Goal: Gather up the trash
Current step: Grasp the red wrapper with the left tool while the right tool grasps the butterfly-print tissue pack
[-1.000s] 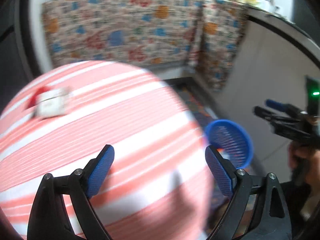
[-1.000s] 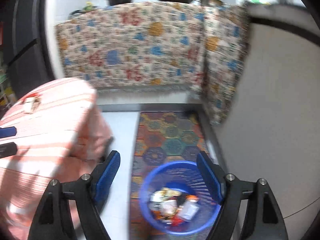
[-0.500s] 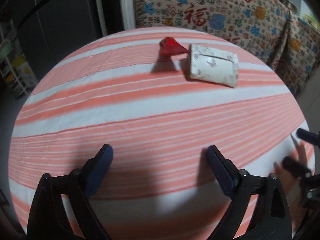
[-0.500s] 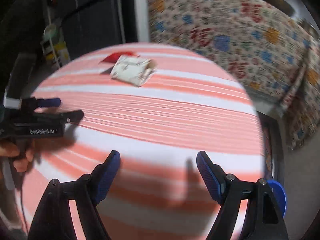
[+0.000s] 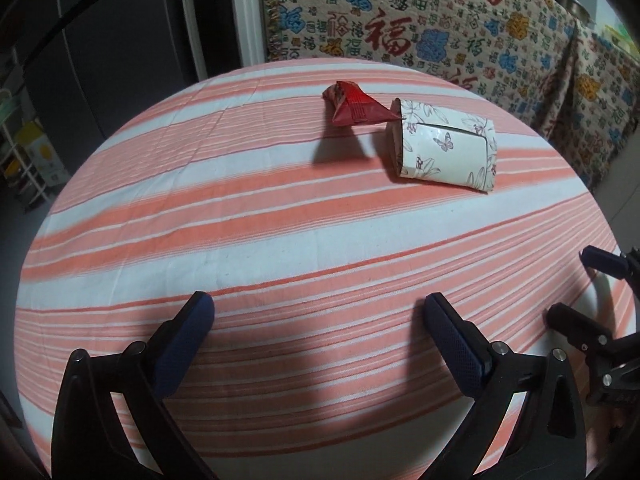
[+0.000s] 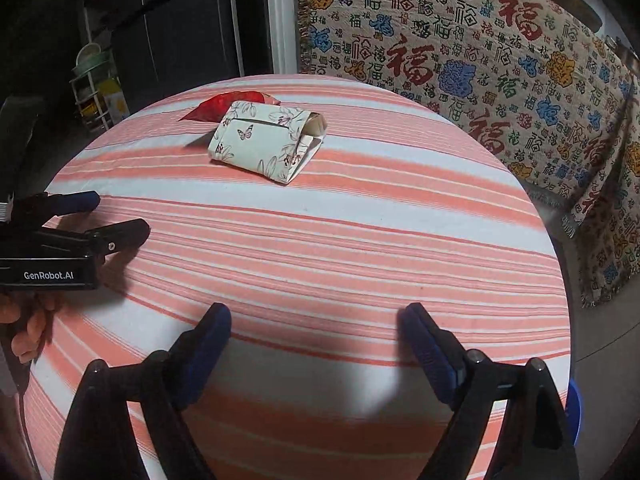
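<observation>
Red wrapper (image 5: 354, 109) touching floral tissue pack (image 5: 446, 148) on striped tablecloth (image 5: 240, 216), beyond wide-apart, empty left gripper (image 5: 320, 328)

Each gripper was black, with two long arms and dark blue bumpy pads. The left gripper (image 5: 318, 322) had small silver screws. The right gripper (image 6: 316, 330) did too. White letters said "GenRobot.AI" on the black body at middle left.
</observation>
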